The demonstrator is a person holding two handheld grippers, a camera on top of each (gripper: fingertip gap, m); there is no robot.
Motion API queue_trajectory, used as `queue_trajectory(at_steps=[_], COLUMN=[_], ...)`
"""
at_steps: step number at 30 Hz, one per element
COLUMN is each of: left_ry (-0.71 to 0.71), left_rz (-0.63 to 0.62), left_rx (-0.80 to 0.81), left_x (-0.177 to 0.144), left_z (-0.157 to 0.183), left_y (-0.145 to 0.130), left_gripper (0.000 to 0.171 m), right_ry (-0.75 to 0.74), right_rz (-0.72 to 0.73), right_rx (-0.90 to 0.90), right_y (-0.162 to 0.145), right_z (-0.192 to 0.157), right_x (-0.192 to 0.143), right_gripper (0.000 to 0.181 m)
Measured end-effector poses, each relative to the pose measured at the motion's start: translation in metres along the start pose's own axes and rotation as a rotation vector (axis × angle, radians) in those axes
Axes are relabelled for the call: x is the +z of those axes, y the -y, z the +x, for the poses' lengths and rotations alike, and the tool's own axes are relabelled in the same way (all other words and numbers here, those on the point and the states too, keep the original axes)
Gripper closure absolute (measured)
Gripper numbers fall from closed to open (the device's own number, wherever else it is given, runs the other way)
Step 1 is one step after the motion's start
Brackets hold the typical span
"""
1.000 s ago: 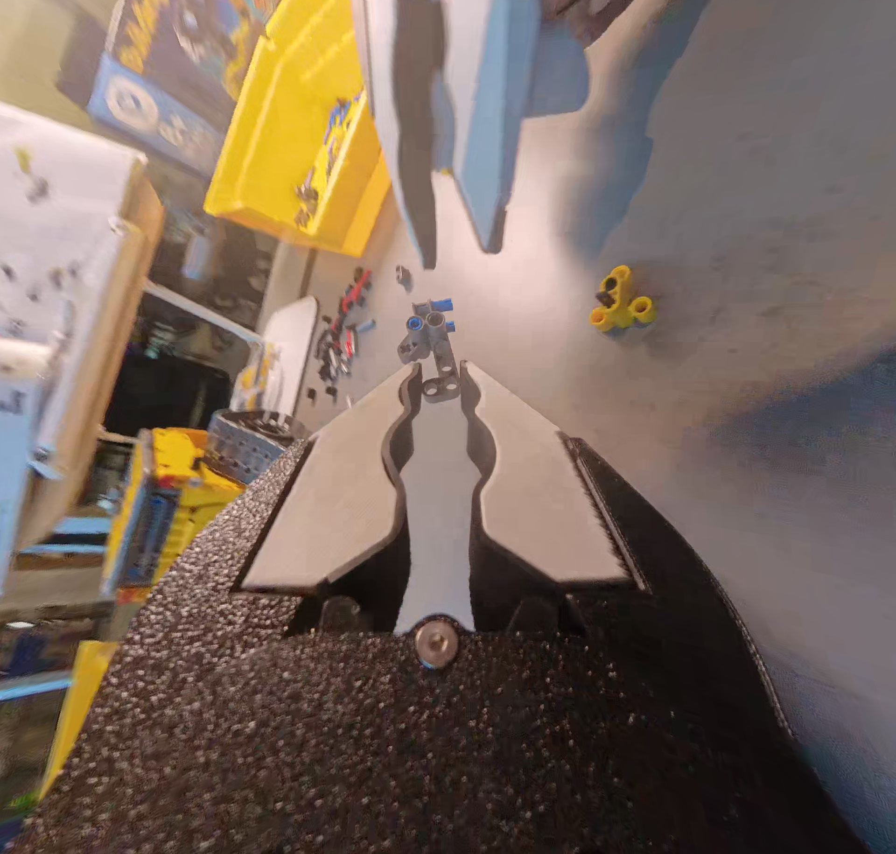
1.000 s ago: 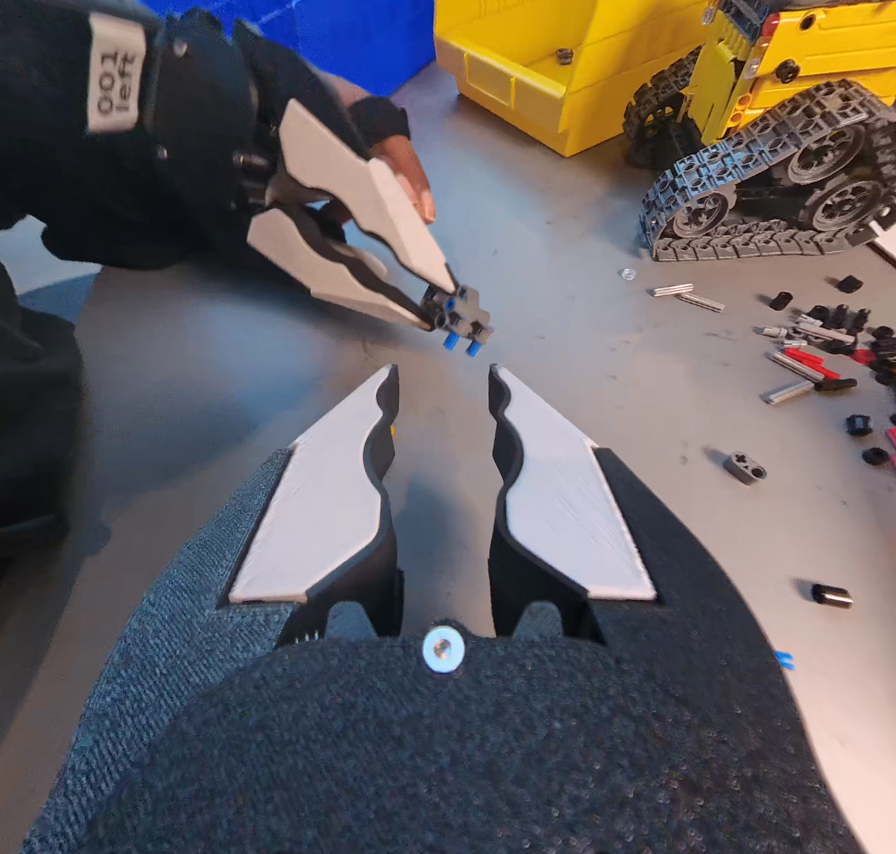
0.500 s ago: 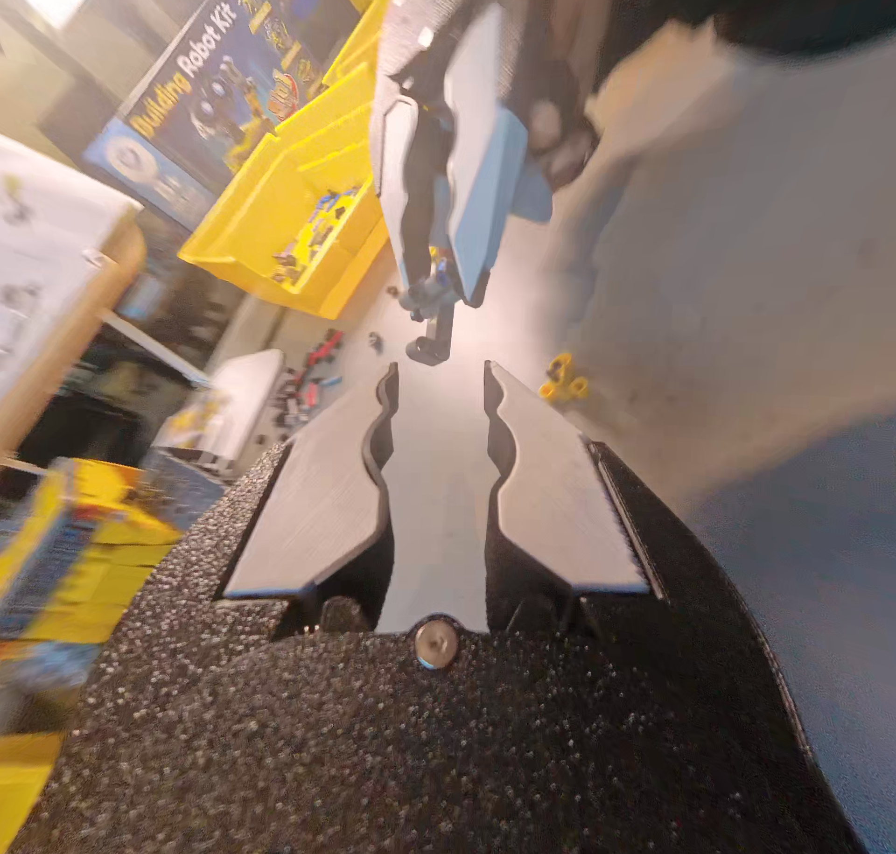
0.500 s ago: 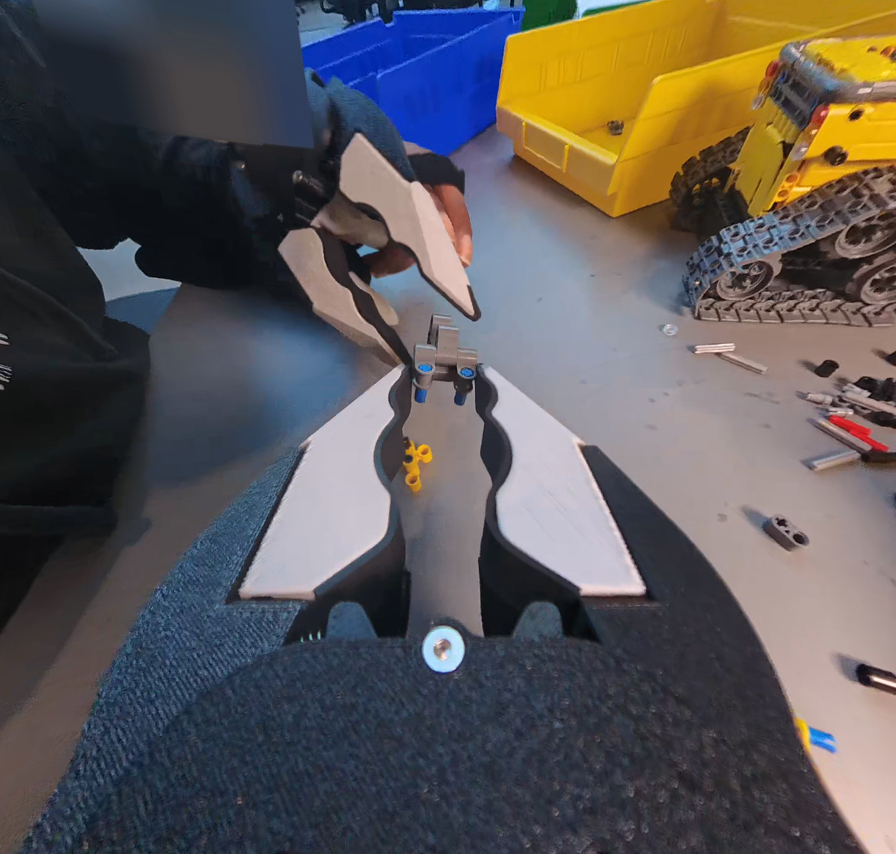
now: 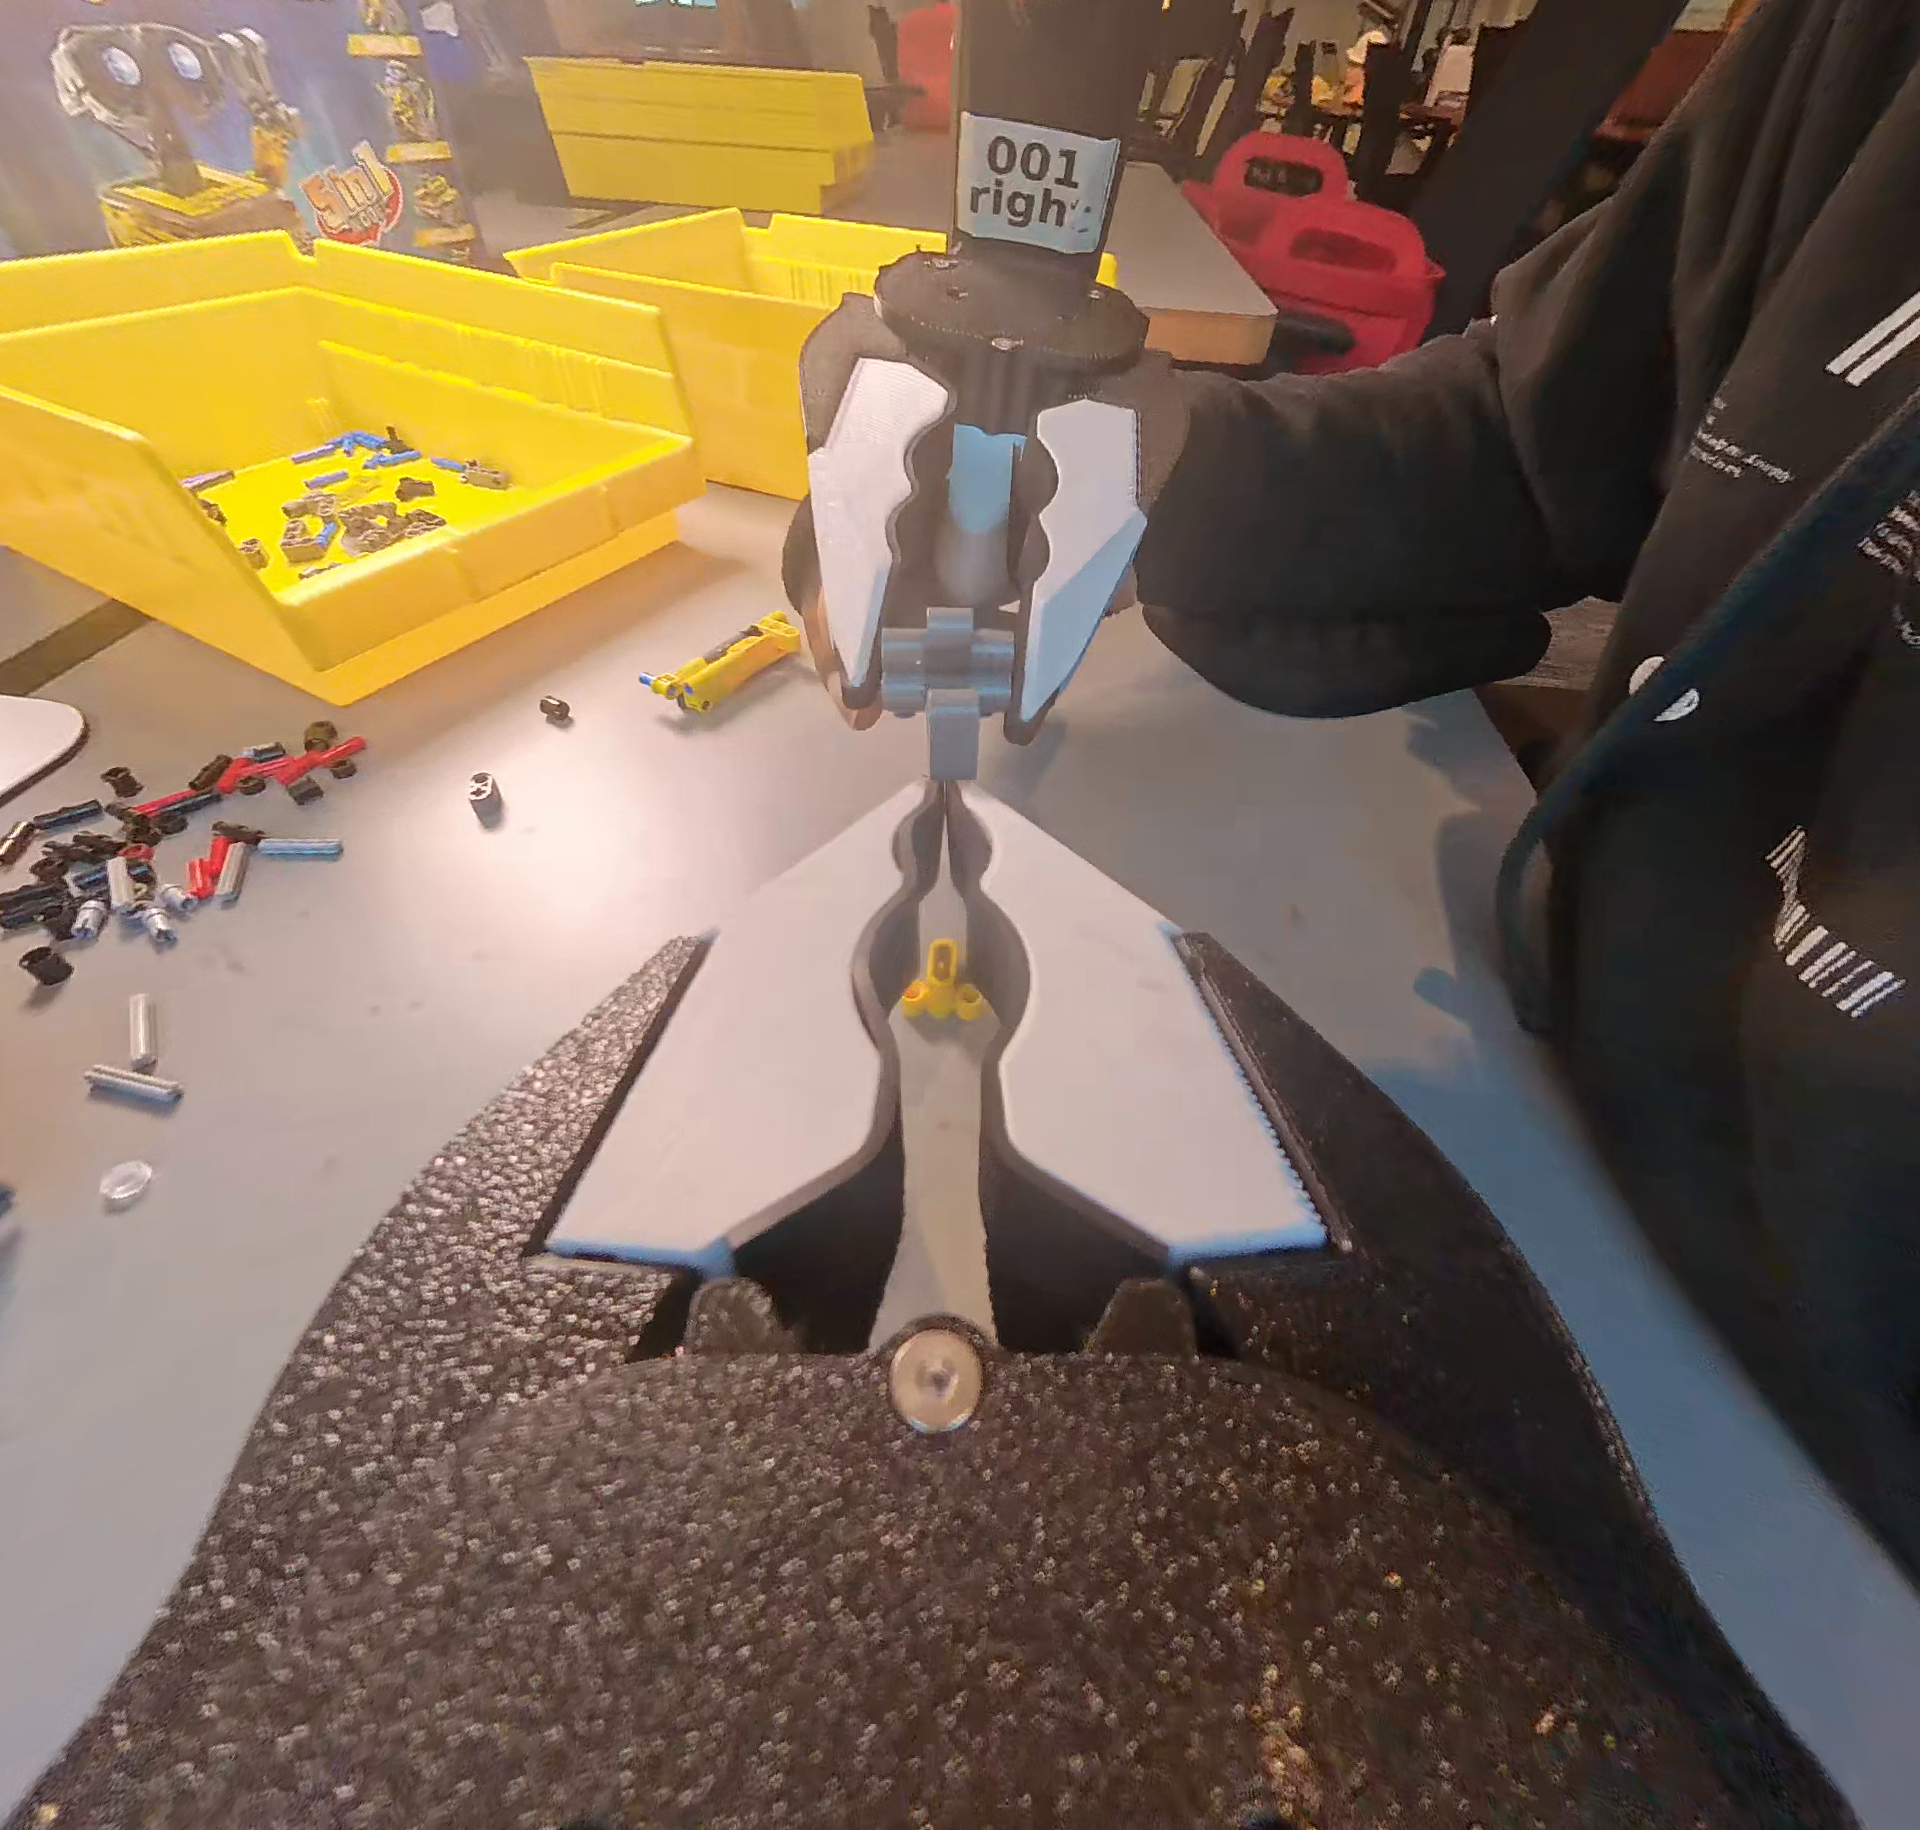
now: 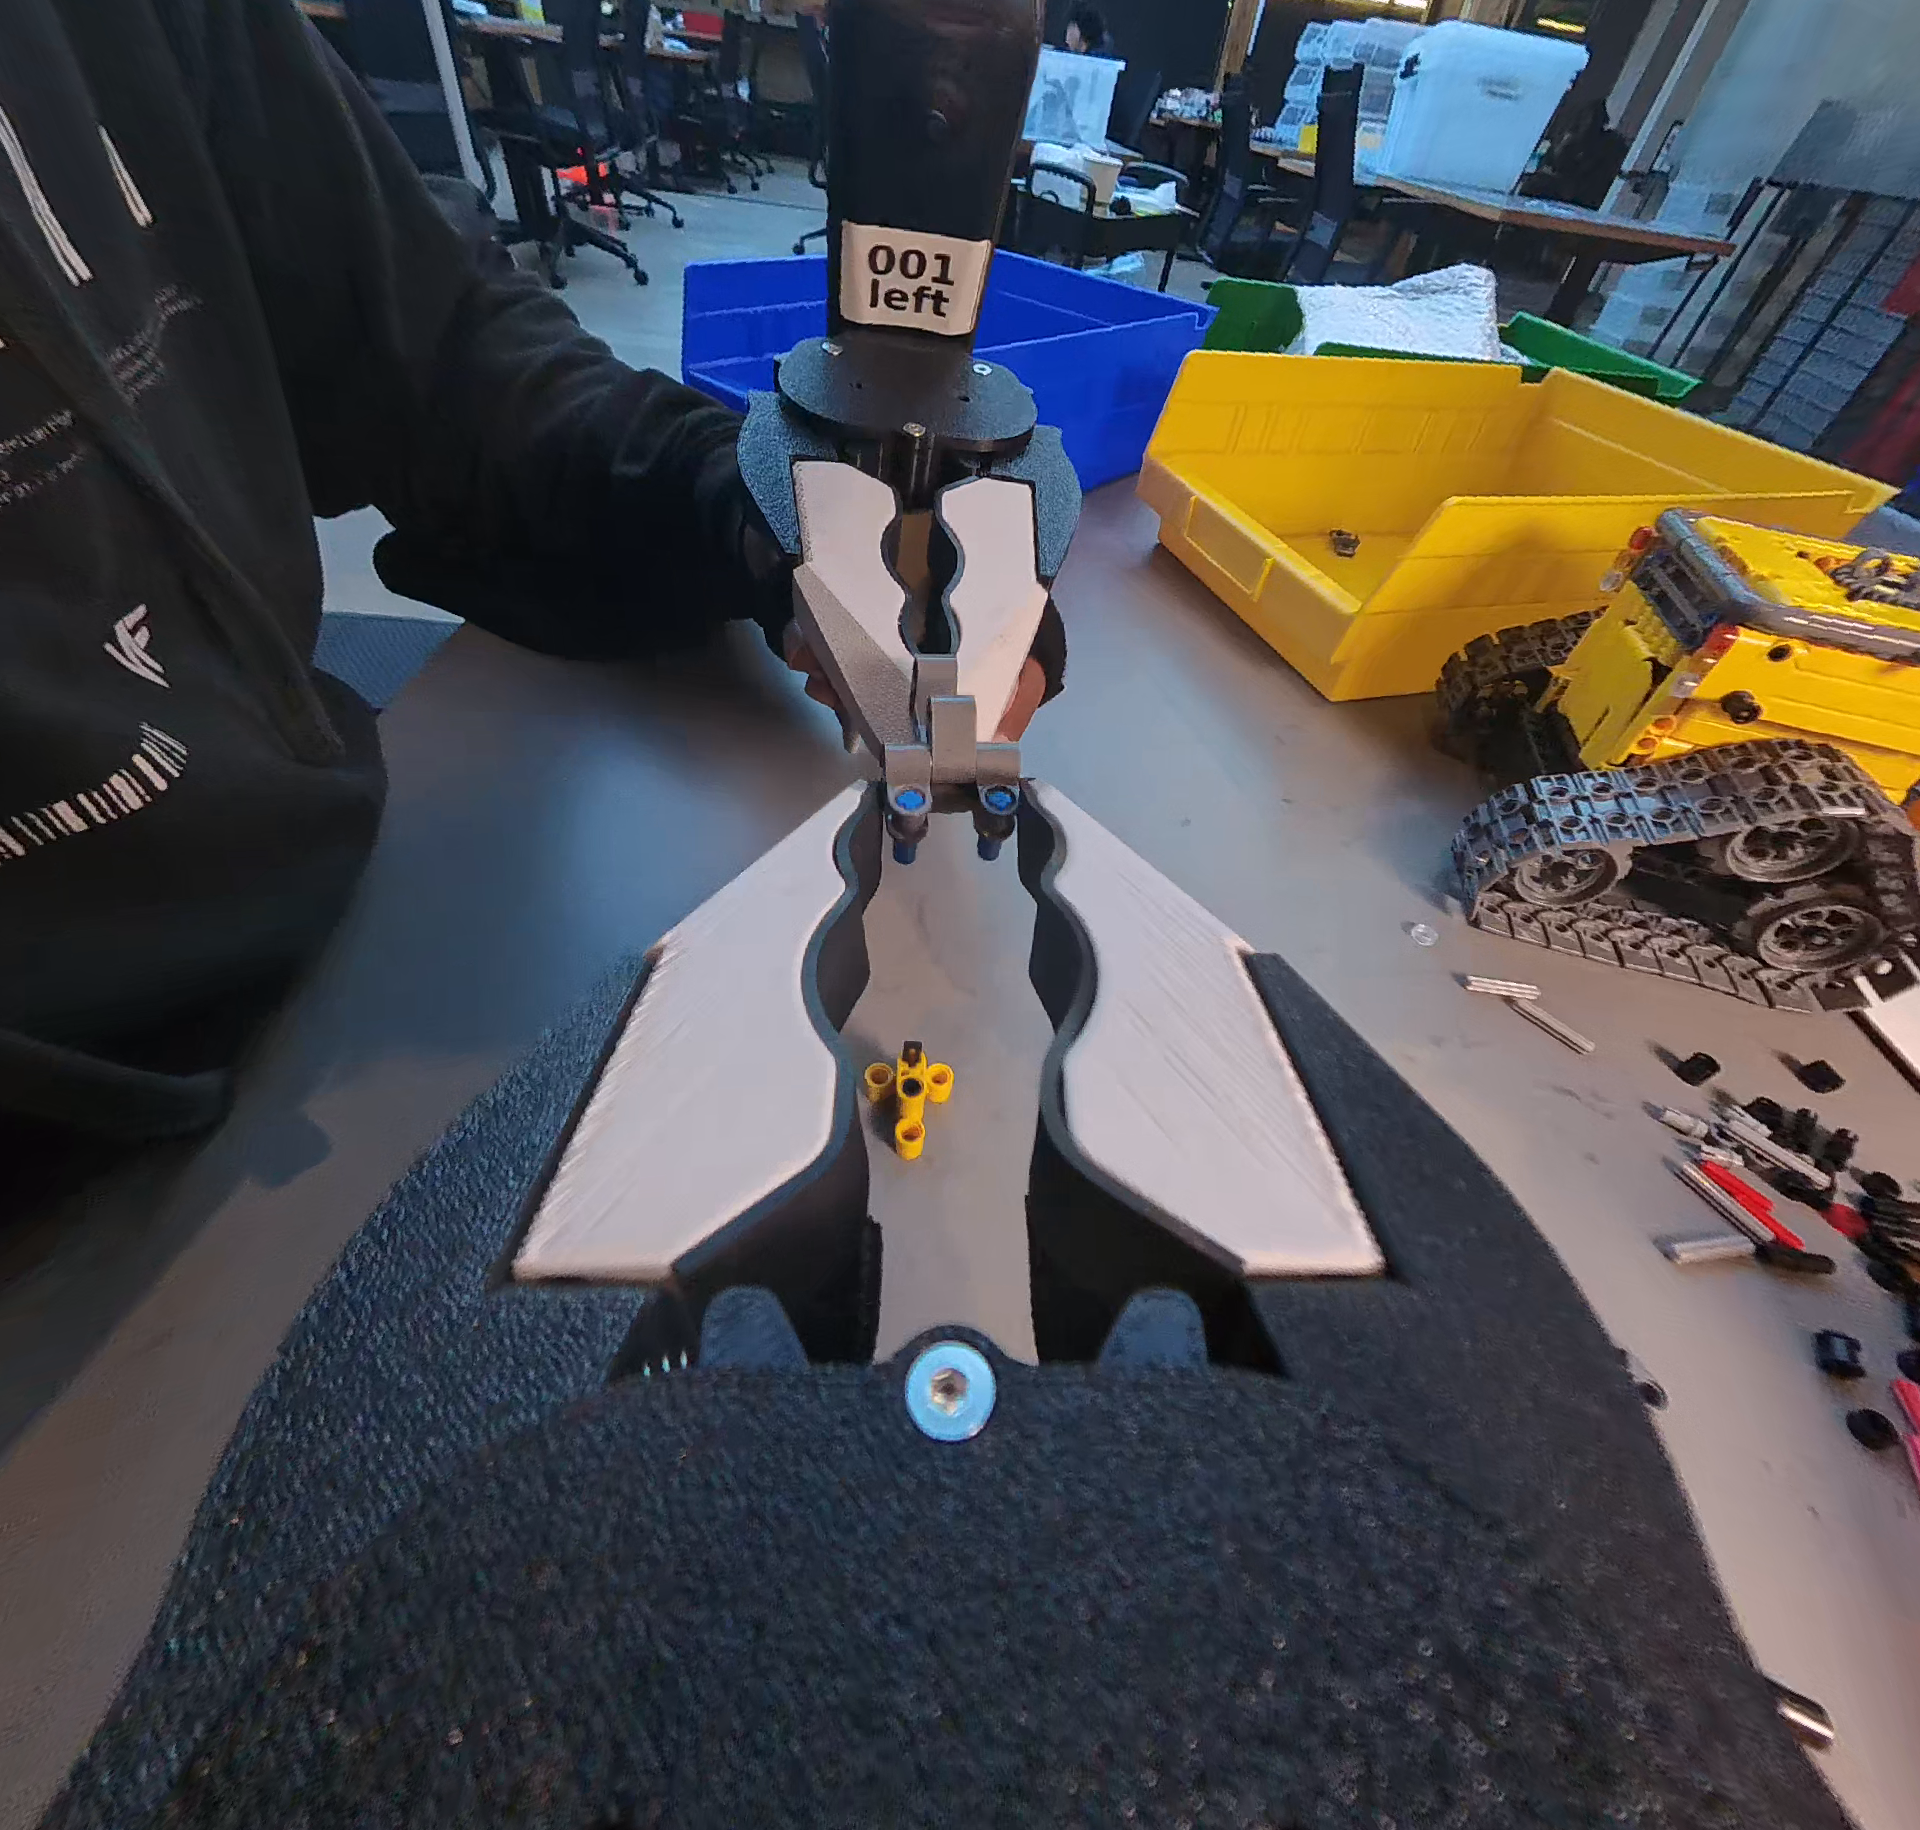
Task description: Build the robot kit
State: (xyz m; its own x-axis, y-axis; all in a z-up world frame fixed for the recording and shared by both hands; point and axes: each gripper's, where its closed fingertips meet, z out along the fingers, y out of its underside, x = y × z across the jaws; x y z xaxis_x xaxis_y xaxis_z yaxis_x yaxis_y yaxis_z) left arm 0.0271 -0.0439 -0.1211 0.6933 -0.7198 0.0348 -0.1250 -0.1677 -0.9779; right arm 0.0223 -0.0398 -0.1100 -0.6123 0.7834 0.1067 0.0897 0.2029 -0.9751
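Observation:
A small grey building-toy assembly with two blue pins hangs in the air between my two grippers, which face each other above the grey table. My right gripper is shut on its cross part from both sides; it also shows in the left wrist view. My left gripper is shut on the assembly's narrow grey stem; it also shows in the right wrist view. A small yellow connector piece lies on the table below them and also shows in the left wrist view.
Yellow bins with small parts and a printed box stand to the left. Loose red, black and grey pieces lie scattered. A yellow tracked toy vehicle, a yellow bin and a blue bin stand opposite. A person's dark sleeve is close. The tips of both grippers are at nearly the same place. My left tips are roughly 8 cm from the small yellow connector piece.
My left gripper, open half a second ago, has shut on the assembly's stem. Both grippers have swung level and now face each other, with the assembly lifted above the yellow piece.

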Motion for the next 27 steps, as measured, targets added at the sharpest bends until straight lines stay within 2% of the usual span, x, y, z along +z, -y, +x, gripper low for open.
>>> queue_trajectory(at_steps=[7, 8, 11, 22, 27], left_ry=[-0.029, -0.033, -0.049, -0.044, 0.022], left_rz=[0.05, 0.053, 0.025, -0.065, -0.035], left_rx=[-0.069, -0.075, -0.059, -0.006, -0.043], left_x=[-0.005, -0.005, -0.004, -0.005, -0.013], left_z=[-0.002, -0.001, 0.002, 0.0, -0.016], left_y=[0.004, 0.004, -0.001, -0.016, -0.01], left_gripper=[0.146, 0.147, 0.164, 0.165, 0.165], right_ry=[0.003, 0.007, 0.012, 0.009, -0.103], right_rz=[-0.027, -0.026, -0.023, -0.084, -0.012], right_rx=[-0.009, -0.009, -0.014, 0.008, 0.038], right_y=[-0.007, -0.007, -0.006, -0.021, -0.008], right_z=[-0.001, -0.002, -0.004, -0.003, 0.018], right_x=[0.002, 0.003, 0.004, 0.008, 0.003], right_gripper=[0.155, 0.156, 0.155, 0.155, 0.153])
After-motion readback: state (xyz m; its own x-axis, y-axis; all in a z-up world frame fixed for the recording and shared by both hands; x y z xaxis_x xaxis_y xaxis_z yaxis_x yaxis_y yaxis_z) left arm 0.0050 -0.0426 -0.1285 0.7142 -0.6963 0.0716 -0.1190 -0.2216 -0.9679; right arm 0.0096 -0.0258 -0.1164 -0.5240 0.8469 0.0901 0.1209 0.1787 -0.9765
